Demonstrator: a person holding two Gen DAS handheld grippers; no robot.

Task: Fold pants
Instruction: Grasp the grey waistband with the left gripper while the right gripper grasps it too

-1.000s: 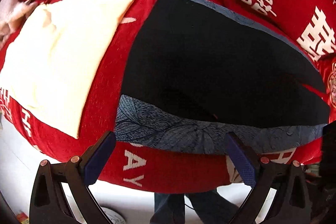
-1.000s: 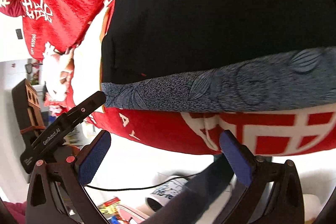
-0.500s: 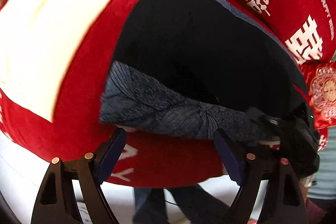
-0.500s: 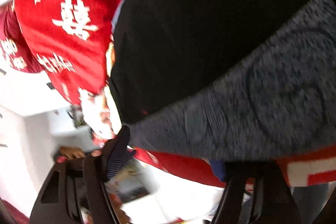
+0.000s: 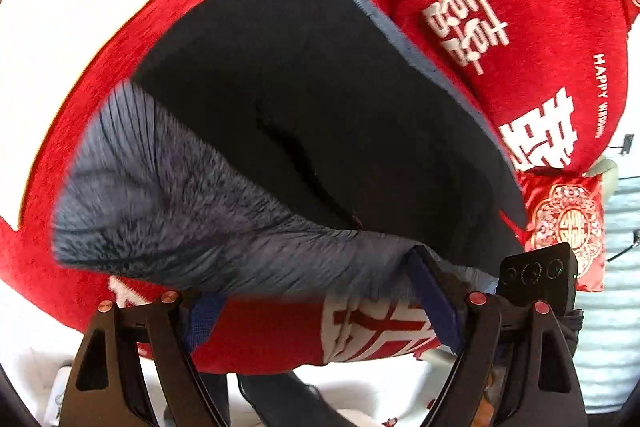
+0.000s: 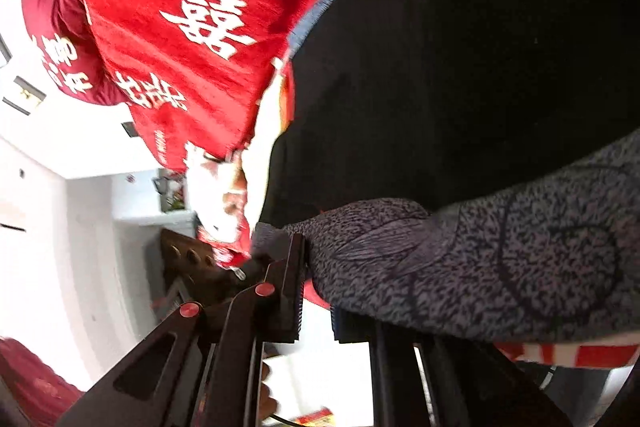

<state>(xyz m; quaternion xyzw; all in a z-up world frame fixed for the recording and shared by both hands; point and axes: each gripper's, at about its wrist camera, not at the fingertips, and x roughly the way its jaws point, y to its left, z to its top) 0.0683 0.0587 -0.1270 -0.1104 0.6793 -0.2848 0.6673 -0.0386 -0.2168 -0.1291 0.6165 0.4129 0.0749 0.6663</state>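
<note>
Here my right gripper (image 6: 316,291) was closing its jaws, the grey patterned hem (image 6: 500,259) of the pants between them at the lower centre of its view. My left gripper (image 5: 316,307) stood wide, its fingers (image 5: 434,303) straddling the same hem low in its frame; whether its pads pressed the cloth I could not tell. Beyond, the black pants (image 5: 320,99) lay spread across the frame's middle on a red blanket (image 5: 520,7) with white lettering. A cream cloth (image 5: 80,47) filled the upper left.
</note>
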